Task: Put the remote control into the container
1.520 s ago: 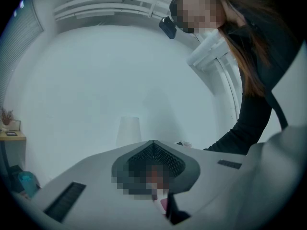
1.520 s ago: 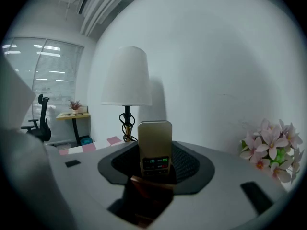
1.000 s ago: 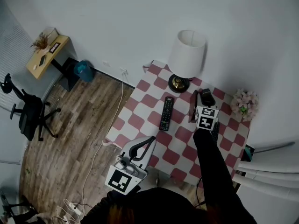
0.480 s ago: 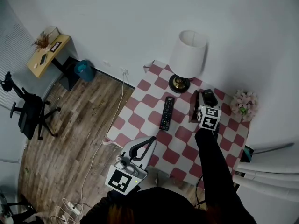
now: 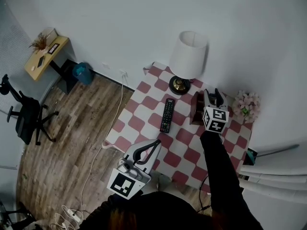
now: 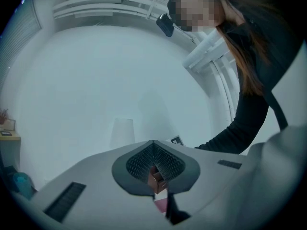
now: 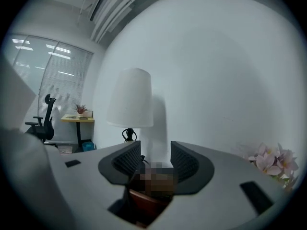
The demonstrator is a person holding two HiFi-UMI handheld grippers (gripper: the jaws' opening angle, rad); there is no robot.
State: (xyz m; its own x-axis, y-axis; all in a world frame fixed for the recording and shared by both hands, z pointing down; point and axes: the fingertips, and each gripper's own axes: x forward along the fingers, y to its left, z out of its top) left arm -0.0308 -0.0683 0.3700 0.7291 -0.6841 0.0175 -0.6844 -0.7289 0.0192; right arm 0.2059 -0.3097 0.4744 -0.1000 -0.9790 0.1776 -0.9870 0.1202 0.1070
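Black remote (image 5: 167, 115), brown container (image 5: 195, 113): one each

You look down on a red-and-white checked table (image 5: 139, 111) set against a plain white wall (image 5: 144, 13), a white-shaded lamp (image 5: 189, 54) at its far edge, pink flowers (image 5: 244, 104) at the corner. Wood-plank floor (image 5: 62, 143) runs left to a small wooden desk (image 5: 45, 56), a black office chair (image 5: 24, 119) and a blue bin (image 5: 81, 72).

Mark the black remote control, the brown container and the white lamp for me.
Black rectangular remote control (image 5: 167, 115): head view, middle of its keypad.
Brown open-topped container (image 5: 195, 113): head view, its left wall.
White-shaded table lamp (image 5: 190, 55): head view, side of shade.
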